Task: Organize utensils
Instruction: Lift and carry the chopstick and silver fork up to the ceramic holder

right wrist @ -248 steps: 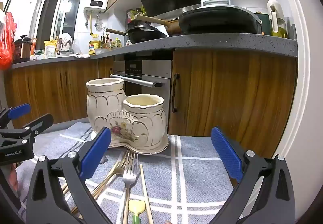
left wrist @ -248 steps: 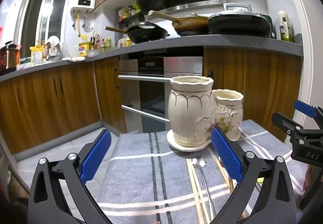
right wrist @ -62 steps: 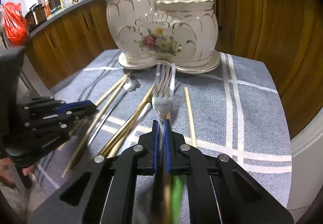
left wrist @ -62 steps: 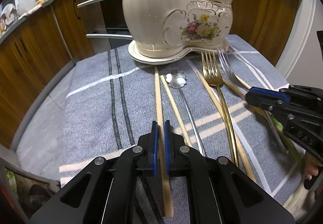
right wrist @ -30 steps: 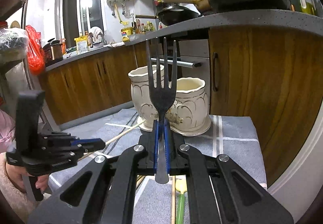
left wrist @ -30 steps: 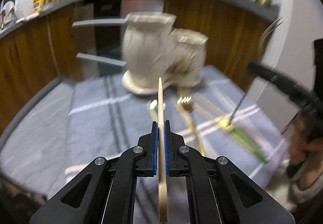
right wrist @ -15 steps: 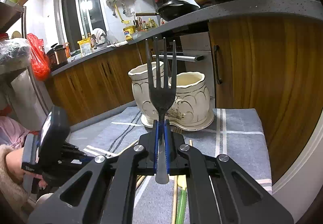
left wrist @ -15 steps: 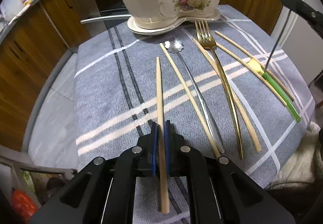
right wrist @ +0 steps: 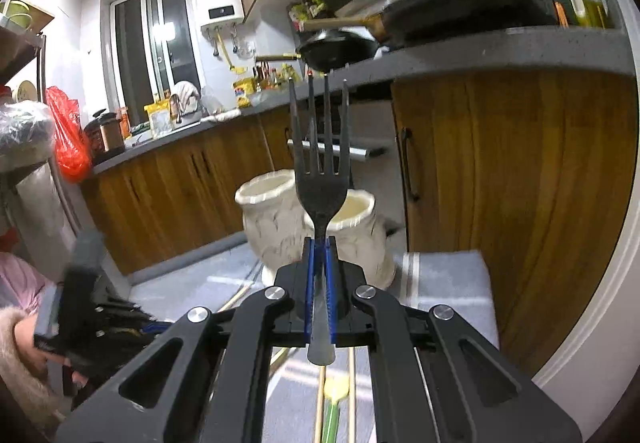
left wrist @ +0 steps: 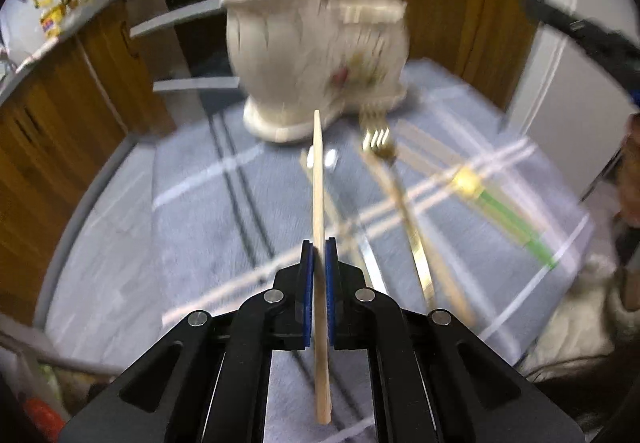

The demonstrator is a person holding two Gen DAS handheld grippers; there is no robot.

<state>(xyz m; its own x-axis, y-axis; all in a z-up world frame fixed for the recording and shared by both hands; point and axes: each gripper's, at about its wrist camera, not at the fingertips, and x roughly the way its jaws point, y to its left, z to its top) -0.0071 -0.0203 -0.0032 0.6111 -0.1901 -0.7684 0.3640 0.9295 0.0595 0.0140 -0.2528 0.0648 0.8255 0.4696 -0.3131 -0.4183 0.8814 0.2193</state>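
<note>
Two utensils were off the surface at the time of inspection, and none could be confirmed inside the holder. The left gripper (left wrist: 319,263) was clamped on a wooden chopstick (left wrist: 318,179), which pointed forward toward the cream ceramic holder (left wrist: 316,55) with its tip short of the base. The right gripper (right wrist: 319,263) was closed on the neck of a dark metal fork (right wrist: 320,163), held with tines up in front of the holder (right wrist: 280,227); the fork stood above and short of the two openings, not in either. What showed of both compartment mouths in the right wrist view appeared empty, though the fork hid part of each. Left lying on the grey striped cloth (left wrist: 192,227) were a gold fork (left wrist: 384,151), a spoon partly hidden behind the held chopstick, several more chopsticks, and a piece with a yellow and green handle (left wrist: 500,203); heavy blur in the left wrist view prevented an exact count. In my judgement the task was at an early stage: two pieces were lifted and in transit, delivery into the holder was outstanding for both, and all remaining pieces on the cloth were untouched. Which compartment suits which utensil could not be determined.
</note>
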